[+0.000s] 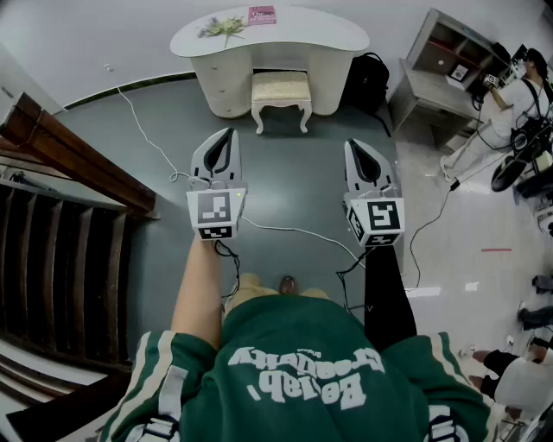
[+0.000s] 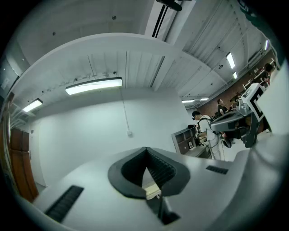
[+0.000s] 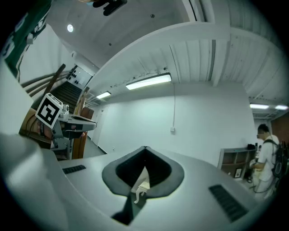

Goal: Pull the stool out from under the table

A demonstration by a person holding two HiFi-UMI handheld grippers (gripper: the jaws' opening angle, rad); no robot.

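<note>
The white table [image 1: 328, 39] stands well ahead of both claws. The cushioned stool [image 1: 280, 86] sits in its knee gap, ahead of the claws and between their lines. The left gripper [image 1: 228, 135] and right gripper [image 1: 352, 147] hover side by side, both clenched on nothing, tips toward the stool

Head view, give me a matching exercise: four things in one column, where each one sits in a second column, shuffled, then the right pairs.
Things:
1. stool
2. black bag
3. pink card
4. wooden staircase

Places:
A. on top of the table
B. on the floor, right of the table
C. tucked partly under the table
D. along the view's left edge

Pairs: 1-C, 2-B, 3-A, 4-D
</note>
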